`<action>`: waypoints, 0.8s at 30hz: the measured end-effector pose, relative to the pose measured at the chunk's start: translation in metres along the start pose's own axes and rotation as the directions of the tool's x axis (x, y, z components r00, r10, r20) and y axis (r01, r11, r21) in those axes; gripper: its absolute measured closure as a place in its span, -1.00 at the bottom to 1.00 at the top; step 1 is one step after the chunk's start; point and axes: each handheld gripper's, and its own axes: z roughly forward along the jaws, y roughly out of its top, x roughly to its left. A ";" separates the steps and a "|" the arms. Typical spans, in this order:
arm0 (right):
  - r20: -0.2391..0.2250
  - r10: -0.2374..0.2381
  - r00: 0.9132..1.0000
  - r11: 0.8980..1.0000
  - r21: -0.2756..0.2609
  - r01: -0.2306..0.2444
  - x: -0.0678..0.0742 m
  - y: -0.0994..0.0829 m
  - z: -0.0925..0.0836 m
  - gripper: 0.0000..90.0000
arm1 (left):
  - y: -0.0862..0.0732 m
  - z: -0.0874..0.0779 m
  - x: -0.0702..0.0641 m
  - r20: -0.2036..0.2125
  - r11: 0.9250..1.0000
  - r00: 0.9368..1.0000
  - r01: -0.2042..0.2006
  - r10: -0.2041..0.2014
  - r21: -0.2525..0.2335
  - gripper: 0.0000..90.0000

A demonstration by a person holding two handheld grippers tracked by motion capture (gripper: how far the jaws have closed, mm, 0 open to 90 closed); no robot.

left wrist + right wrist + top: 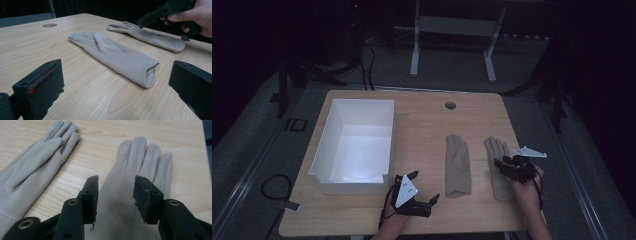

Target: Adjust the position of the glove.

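High view: two beige gloves lie flat right of the white box (354, 145). Right gripper (507, 165) hovers parted over the far glove (499, 172); left gripper (424, 187), released, stands beside the near glove (458, 165). Soft, light knit; judged best pinched mid-palm.

2 beige gloves (458, 165), 1 white box (354, 145), 2 grippers (424, 187), 1 table (422, 117).

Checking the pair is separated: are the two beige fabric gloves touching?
Apart. The right gripper view shows bare wood between left beige fabric glove and right beige fabric glove.
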 end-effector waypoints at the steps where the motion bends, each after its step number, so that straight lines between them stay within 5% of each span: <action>1: -0.006 -0.029 1.000 1.000 -0.001 0.029 -0.002 0.001 -0.001 0.21 | 0.000 0.000 0.000 0.000 1.000 1.000 0.001 -0.001 -0.001 -1.00; 8: -0.091 -0.132 0.987 0.991 -0.018 0.131 -0.025 0.002 -0.011 0.17 | 0.000 0.000 0.000 -0.001 1.000 1.000 0.003 -0.003 0.000 -1.00; 12: -0.076 -0.185 0.980 0.983 -0.015 0.184 -0.031 0.003 -0.014 0.15 | 0.000 0.001 0.001 0.005 1.000 1.000 0.009 -0.009 0.000 -1.00; 18: -0.087 -0.184 0.979 0.982 -0.056 0.179 -0.033 0.000 -0.011 0.18 | 0.000 0.001 0.001 0.001 1.000 1.000 0.008 -0.008 -0.001 -1.00; 24: -0.056 -0.193 0.980 0.981 -0.038 0.191 -0.030 -0.011 0.004 0.20 | 0.000 0.001 0.001 0.000 1.000 1.000 0.013 -0.013 0.000 -1.00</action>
